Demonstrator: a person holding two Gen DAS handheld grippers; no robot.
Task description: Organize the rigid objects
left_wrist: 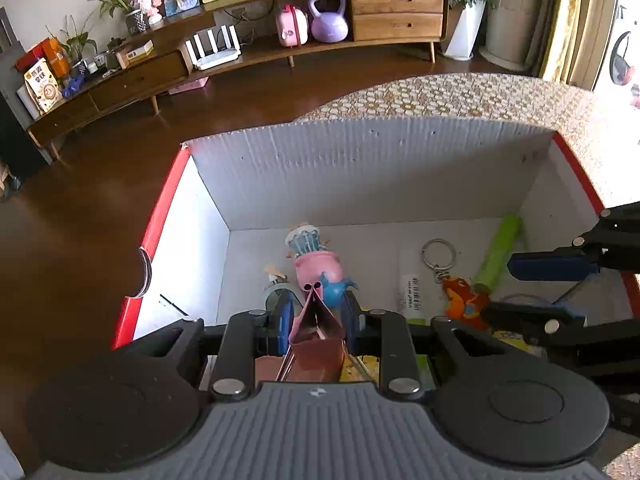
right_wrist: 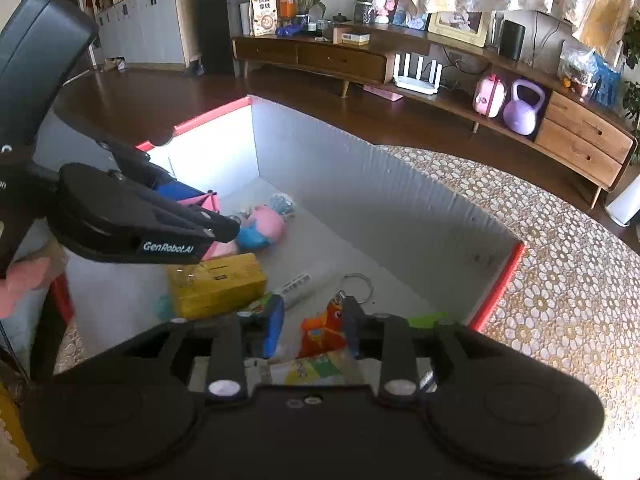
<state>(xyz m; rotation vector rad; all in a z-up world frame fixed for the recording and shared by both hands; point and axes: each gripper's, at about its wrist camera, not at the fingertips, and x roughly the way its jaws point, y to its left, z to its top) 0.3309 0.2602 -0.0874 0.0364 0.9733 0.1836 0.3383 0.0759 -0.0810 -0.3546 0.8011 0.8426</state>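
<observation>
A red-edged cardboard box (left_wrist: pixel 360 168) with white inner walls sits on a patterned tablecloth. My left gripper (left_wrist: pixel 316 320) is shut on a pink binder clip (left_wrist: pixel 316 320) and holds it inside the box over a pink and blue pig toy (left_wrist: pixel 320 268). In the right wrist view the left gripper (right_wrist: pixel 224 224) reaches in from the left with the pink clip (right_wrist: pixel 204 202). My right gripper (right_wrist: pixel 312 328) is open above an orange keychain toy (right_wrist: pixel 320 332). The box also holds a yellow box (right_wrist: pixel 218 284), a green tube (left_wrist: pixel 500 252) and a white tube (right_wrist: pixel 296 284).
A wooden TV cabinet (left_wrist: pixel 240 52) with a purple kettlebell (left_wrist: pixel 328 18) stands across the dark wood floor (left_wrist: pixel 80 208). The patterned tablecloth (right_wrist: pixel 560 280) spreads to the right of the box. A keyring (left_wrist: pixel 438 254) lies on the box floor.
</observation>
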